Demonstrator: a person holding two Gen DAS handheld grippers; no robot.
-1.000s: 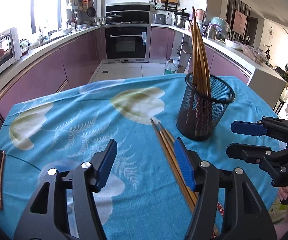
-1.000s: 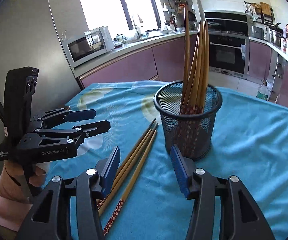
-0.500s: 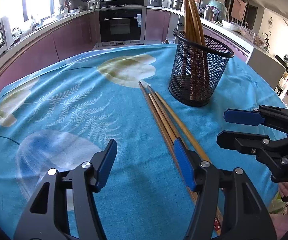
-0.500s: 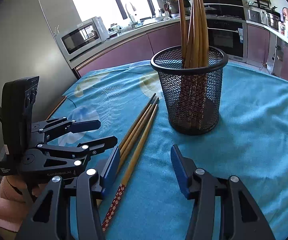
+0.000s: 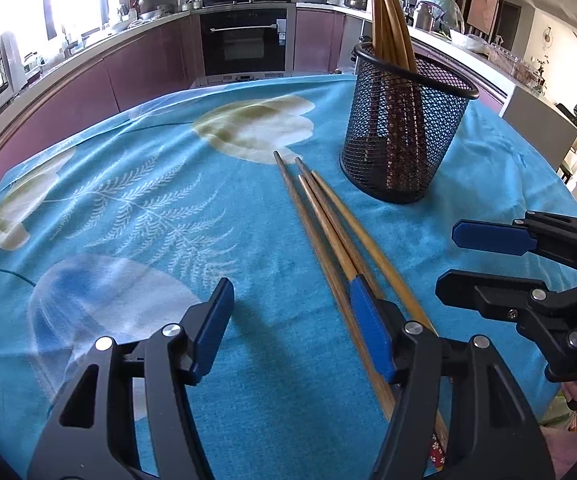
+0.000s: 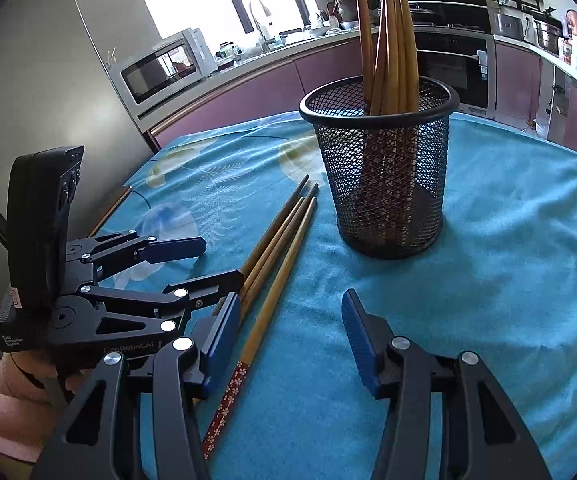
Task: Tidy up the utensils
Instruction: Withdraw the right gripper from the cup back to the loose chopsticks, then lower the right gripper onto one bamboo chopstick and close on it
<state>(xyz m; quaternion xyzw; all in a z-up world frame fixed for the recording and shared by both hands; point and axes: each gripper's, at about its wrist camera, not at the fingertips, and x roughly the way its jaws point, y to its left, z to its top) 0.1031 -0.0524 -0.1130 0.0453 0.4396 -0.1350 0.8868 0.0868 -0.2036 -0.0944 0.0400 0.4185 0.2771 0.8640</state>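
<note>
Right now four loose chopsticks [image 6: 276, 248] lie on the cloth beside the mesh holder [image 6: 384, 184], long axes running toward both gaping, empty grippers, the left gripper [image 5: 288, 328] nearer than the right gripper [image 6: 288, 332].

Home kitchen: oven [image 5: 244, 46], microwave [image 6: 164, 70]

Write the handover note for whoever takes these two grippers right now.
Left gripper: open, empty, low over the tablecloth, one finger above the loose chopsticks.
Right gripper: open, empty, astride one loose chopstick.
Mesh holder: upright, just beyond the loose chopsticks' narrow tips.
Done: several chopsticks stand in the holder.
Left: four loose chopsticks lie side by side on the cloth; put them in the holder.
</note>
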